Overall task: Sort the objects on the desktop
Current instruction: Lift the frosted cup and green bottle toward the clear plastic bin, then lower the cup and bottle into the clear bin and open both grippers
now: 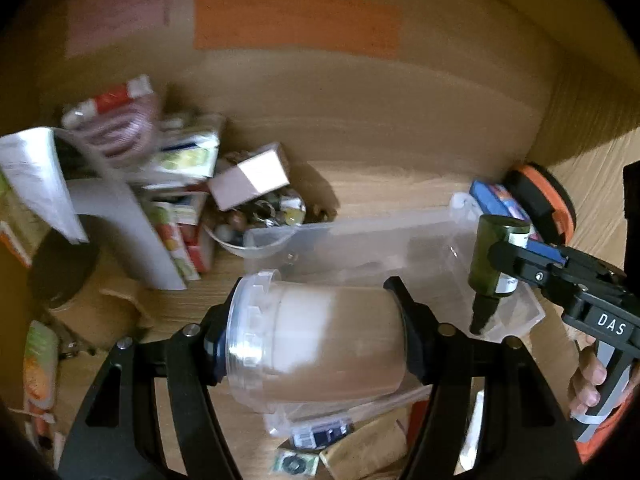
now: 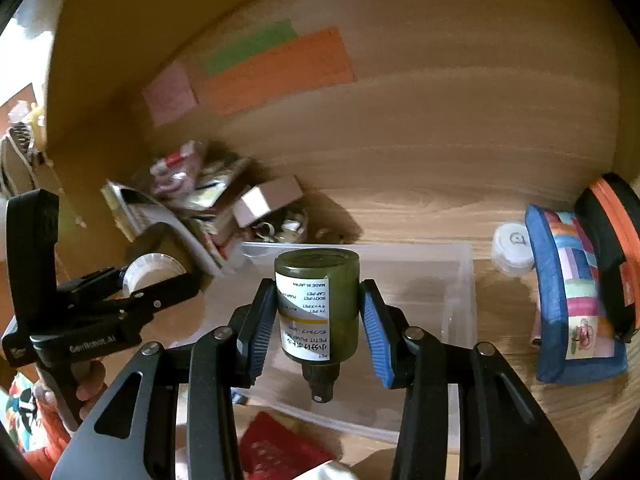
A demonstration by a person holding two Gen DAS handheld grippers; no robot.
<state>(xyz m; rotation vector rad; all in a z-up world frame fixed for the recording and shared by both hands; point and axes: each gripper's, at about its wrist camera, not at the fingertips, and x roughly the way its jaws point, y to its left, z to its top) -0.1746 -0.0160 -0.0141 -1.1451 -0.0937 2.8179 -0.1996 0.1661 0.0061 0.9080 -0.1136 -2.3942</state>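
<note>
A pale wooden desk [image 1: 400,160] set against a board wall carrying pink, green and orange paper strips [image 1: 296,20] fills both views, with a heap of small cartons [image 1: 180,184] at the far left.

From the left wrist camera, the left gripper [image 1: 316,340] is clamped on a clear plastic jar with a whitish inside [image 1: 320,344], held on its side above a shallow transparent plastic tray [image 1: 360,248]; across at the right, the other tool reads "DAS".

From the right wrist camera, the right gripper [image 2: 318,320] has its blue ribbed pads [image 2: 376,332] just beside a dark green pump bottle [image 2: 316,308] hanging nozzle-down over the tray [image 2: 460,280]; whether they pinch it I cannot tell; the label reads "PETIT PUMP BOTTLE" and "MADE IN JAPAN"; the left tool reads "GenRobot.AI".

Likely step: dropping both into the tray; lower each close to the floor before letting go, one at a time, lest the round jar roll out.
</note>
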